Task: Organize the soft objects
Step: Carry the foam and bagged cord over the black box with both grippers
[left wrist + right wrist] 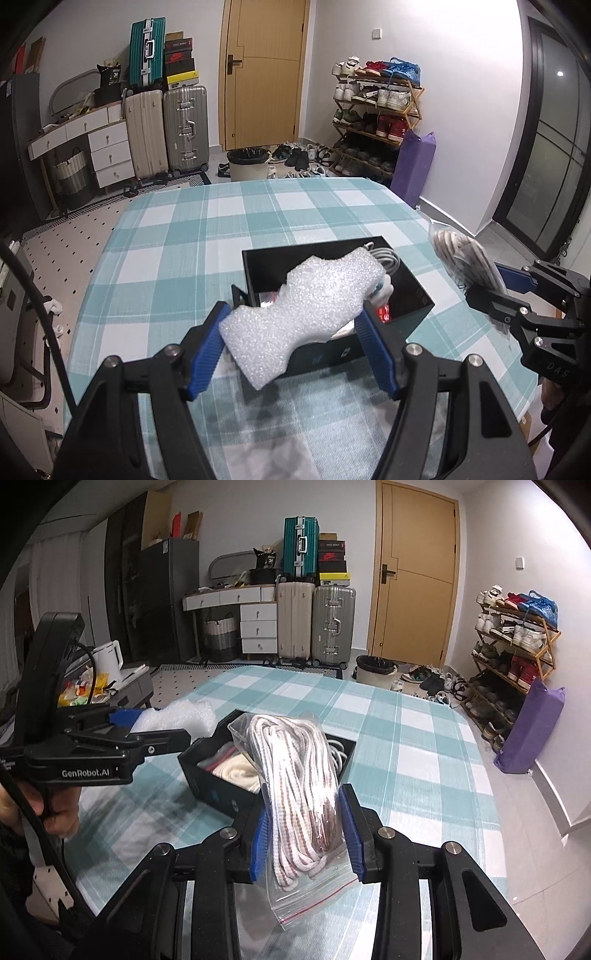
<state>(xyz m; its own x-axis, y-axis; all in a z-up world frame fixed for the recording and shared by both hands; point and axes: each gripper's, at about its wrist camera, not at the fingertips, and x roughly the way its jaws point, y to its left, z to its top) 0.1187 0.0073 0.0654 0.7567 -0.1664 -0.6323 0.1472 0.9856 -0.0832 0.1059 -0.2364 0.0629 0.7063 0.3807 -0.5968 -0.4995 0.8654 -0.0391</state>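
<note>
Hanging above the checked surface, a white foam piece is clamped between the blue pads of the left claw, just in front of and partly over an open black box. A clear zip bag of white striped cord is pinched upright in the right claw, its lower end drooping below the pads. Inside the box, a grey cable, something red and a cream cloth can be made out. The box is set on the surface between the two claws.
</note>
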